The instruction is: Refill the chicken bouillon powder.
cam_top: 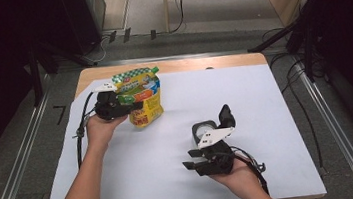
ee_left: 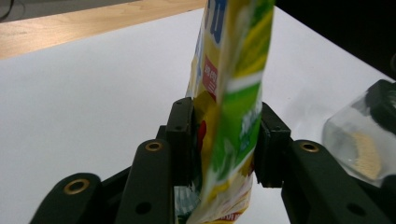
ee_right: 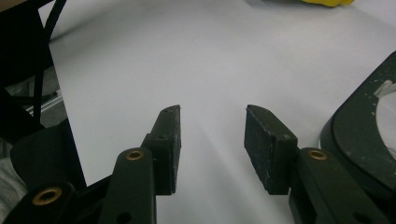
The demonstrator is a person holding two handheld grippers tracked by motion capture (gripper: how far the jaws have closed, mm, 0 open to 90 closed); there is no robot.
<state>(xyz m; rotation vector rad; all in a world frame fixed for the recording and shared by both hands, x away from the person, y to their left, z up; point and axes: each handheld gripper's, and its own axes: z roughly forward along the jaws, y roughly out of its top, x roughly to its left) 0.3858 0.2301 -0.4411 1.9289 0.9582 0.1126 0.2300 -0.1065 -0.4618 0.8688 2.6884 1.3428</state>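
**Left gripper closes on the pouch**

The right gripper (cam_top: 195, 165), nearest the person, rests low on the white sheet (cam_top: 279, 133) with its jaws partly apart and nothing between them. Just beyond it, at its side, stands a small clear jar (cam_top: 203, 129) with a black top; in the left gripper view the jar (ee_left: 362, 144) shows pale grains inside.

Farther off, the left gripper (ee_left: 224, 140) has the pouch (ee_left: 229, 93) between its pads, which press on the lower part from both sides. The pouch (cam_top: 140, 97) stands upright near the far left of the sheet, well apart from the jar.

The risk, as I judge it, is in the grip: the pouch is soft, so a hard squeeze could buckle it, and a light one could let it slide or tip once lifted. A swing toward the jar could knock that over.

The pouch's top is cut off in the left gripper view, so whether it is opened or sealed I cannot tell. Its print is too blurred to read. The jar's base is hidden behind the right gripper in the high view.
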